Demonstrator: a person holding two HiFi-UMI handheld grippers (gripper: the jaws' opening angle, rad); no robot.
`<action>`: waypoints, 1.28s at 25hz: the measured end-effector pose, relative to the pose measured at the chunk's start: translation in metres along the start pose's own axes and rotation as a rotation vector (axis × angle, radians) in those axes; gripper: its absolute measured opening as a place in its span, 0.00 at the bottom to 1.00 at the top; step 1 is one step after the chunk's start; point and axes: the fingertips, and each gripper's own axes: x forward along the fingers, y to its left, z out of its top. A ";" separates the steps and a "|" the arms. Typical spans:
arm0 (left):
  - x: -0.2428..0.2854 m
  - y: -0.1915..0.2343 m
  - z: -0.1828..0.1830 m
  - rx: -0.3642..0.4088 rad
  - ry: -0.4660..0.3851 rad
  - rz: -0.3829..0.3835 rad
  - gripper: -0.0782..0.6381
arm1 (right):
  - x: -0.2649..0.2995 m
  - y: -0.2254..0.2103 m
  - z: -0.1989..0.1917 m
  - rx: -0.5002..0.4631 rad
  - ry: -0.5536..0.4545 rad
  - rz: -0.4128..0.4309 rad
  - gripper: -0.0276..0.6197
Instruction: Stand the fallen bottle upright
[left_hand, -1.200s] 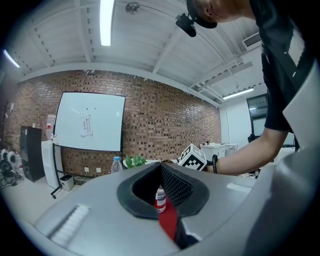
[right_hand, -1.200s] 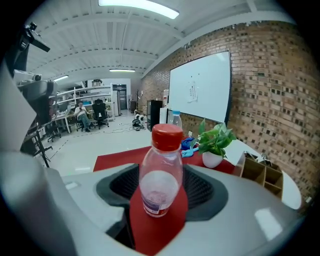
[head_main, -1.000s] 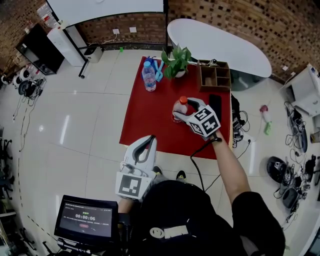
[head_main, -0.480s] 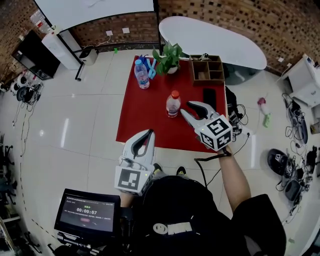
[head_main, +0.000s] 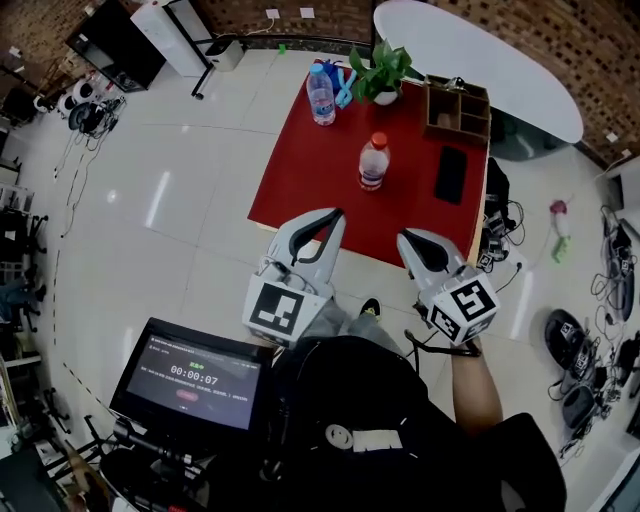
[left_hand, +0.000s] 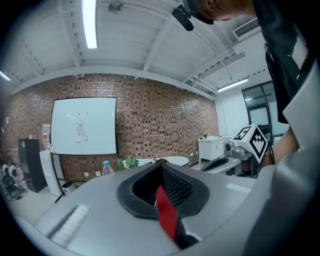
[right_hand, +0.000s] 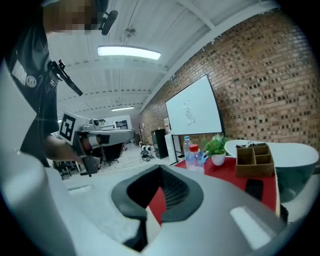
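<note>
The clear bottle with the red cap (head_main: 373, 162) stands upright in the middle of the red table (head_main: 300, 170), and nothing touches it. It also shows in the right gripper view as the red-capped bottle (right_hand: 195, 156). My right gripper (head_main: 406, 240) hangs off the table's near edge, well short of the bottle, its jaws shut and empty (right_hand: 161, 169). My left gripper (head_main: 335, 216) is held beside it at the near edge, jaws together with nothing between them (left_hand: 159, 164).
A blue-capped bottle (head_main: 321, 94) and a potted plant (head_main: 385, 74) stand at the table's far side, a wooden organiser (head_main: 458, 108) at the far right corner, a black phone (head_main: 452, 173) near the right edge. A screen (head_main: 190, 385) sits by my left side.
My right gripper has let go of the red-capped bottle, drawn back past the table's near edge and shut. The bottle stays upright. My left gripper has come forward a little.
</note>
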 end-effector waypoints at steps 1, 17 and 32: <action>-0.003 -0.003 0.000 -0.007 0.010 0.014 0.11 | -0.003 0.007 -0.003 0.012 -0.002 0.030 0.05; -0.079 -0.050 -0.015 0.048 -0.004 -0.065 0.11 | -0.057 0.095 -0.033 0.039 -0.049 -0.001 0.05; -0.296 -0.088 -0.025 -0.057 -0.141 -0.125 0.11 | -0.071 0.351 -0.029 -0.082 -0.096 0.008 0.05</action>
